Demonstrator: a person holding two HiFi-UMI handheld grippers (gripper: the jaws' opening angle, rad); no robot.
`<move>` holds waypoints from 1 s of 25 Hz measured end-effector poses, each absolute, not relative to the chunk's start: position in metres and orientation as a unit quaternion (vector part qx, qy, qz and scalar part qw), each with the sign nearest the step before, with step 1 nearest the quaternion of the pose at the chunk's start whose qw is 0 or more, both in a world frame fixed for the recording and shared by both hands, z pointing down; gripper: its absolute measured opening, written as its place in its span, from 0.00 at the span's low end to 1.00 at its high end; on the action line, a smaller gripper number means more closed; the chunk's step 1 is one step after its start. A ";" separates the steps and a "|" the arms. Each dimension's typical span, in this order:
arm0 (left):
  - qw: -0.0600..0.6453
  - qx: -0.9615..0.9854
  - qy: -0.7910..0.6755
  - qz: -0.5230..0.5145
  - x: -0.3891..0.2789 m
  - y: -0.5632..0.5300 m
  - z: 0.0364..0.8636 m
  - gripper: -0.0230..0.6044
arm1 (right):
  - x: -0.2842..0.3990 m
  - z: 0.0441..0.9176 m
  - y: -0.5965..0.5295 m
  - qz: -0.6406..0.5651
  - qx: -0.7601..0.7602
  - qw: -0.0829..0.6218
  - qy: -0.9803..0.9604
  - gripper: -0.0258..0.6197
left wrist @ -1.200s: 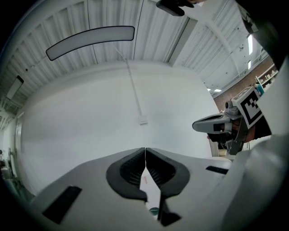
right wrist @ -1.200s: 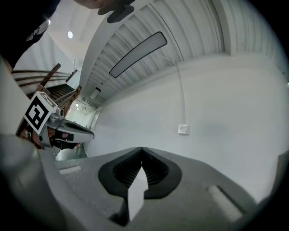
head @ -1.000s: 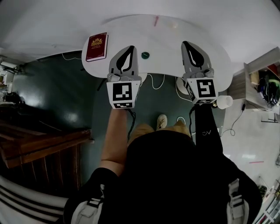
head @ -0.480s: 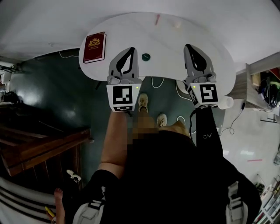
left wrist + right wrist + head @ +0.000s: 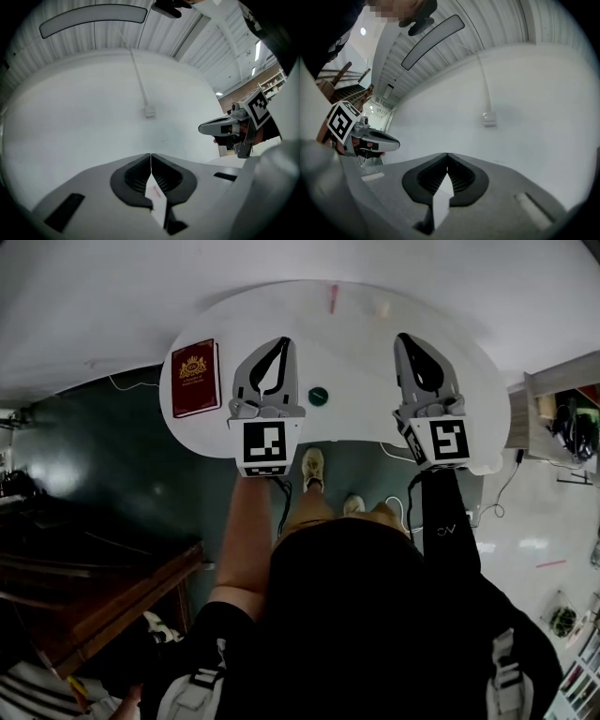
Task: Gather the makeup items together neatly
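My left gripper [image 5: 280, 341] and right gripper [image 5: 404, 337] are both over the white table [image 5: 356, 352], jaws pressed together on nothing. A small green round thing [image 5: 318, 396] lies between them. A pink stick [image 5: 332, 298] lies at twelve o'clock, a red book [image 5: 194, 378] at nine.

A rounded white table [image 5: 356, 343] stands against a plain white wall [image 5: 112, 306] on a dark green floor [image 5: 122, 465]. Dark wooden furniture [image 5: 84, 606] lies beyond its left edge, and shelving [image 5: 553, 409] beyond its right.
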State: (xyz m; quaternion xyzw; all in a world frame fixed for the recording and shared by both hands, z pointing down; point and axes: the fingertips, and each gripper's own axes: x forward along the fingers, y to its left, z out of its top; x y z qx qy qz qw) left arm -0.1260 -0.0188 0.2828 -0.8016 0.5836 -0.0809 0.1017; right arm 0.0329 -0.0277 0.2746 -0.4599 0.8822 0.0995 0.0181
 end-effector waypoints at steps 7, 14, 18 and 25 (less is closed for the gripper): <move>0.110 -0.821 0.555 -0.077 -0.157 -0.088 0.272 0.05 | 0.002 0.266 -0.086 0.090 -0.494 0.025 0.864 0.05; 0.116 -0.849 0.511 -0.072 -0.157 -0.123 0.275 0.05 | -0.002 0.270 -0.107 0.088 -0.534 0.017 0.841 0.05; 0.112 -0.859 0.494 -0.074 -0.150 -0.132 0.281 0.05 | 0.000 0.273 -0.114 0.092 -0.537 0.012 0.838 0.05; 0.107 -0.868 0.480 -0.076 -0.134 -0.145 0.285 0.05 | 0.004 0.281 -0.130 0.071 -0.540 -0.012 0.839 0.05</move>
